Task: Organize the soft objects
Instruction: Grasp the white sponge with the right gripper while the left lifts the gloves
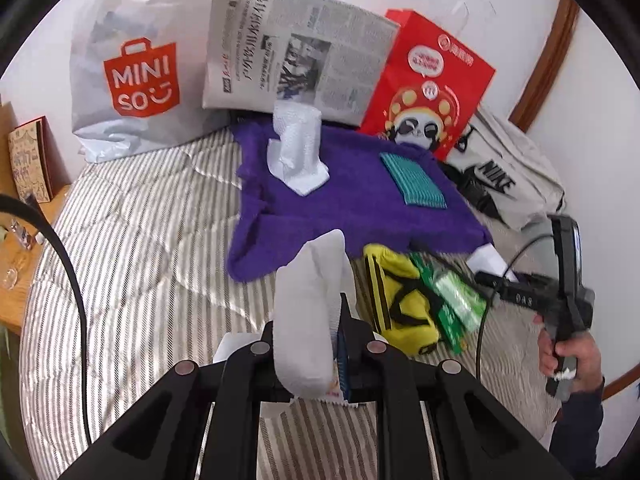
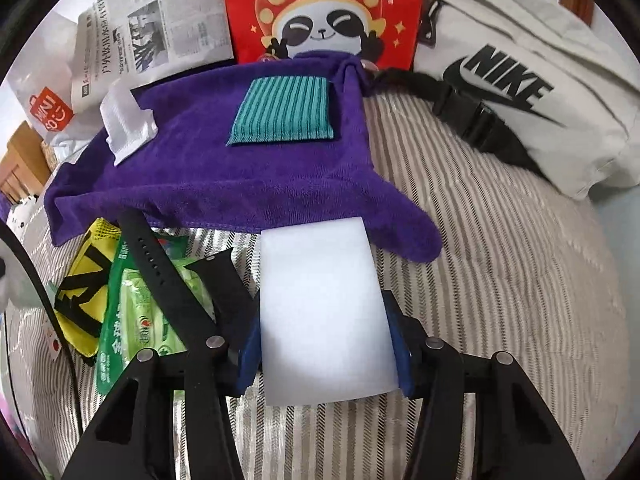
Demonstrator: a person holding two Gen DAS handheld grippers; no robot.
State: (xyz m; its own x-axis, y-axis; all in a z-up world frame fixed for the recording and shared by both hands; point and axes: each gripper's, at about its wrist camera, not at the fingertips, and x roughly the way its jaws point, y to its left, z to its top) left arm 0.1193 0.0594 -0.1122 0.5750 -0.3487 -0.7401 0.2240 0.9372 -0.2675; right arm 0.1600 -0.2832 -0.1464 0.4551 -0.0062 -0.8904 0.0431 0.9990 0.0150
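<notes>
Two grippers in our hands over the striped bed (image 2: 500, 280). Left gripper (image 1: 316, 344) pinched tight on a folded white paper towel (image 1: 308, 312), lifted clear of the quilt. Right gripper (image 2: 326, 344) clamps a white sponge block (image 2: 324, 312) between its blue pads (image 2: 250, 350), just in front of the purple towel (image 2: 240, 172). On that towel: a teal ribbed cloth (image 2: 284, 110) and another white towel wad (image 2: 126, 124).

1. "MINISO" on the white shopping bag (image 1: 136, 76), far left beyond the jaws.
2. "NIKE" on the grey bag (image 2: 516, 80), far right.
3. "Hi" on the red panda bag (image 2: 320, 4), straight ahead.
</notes>
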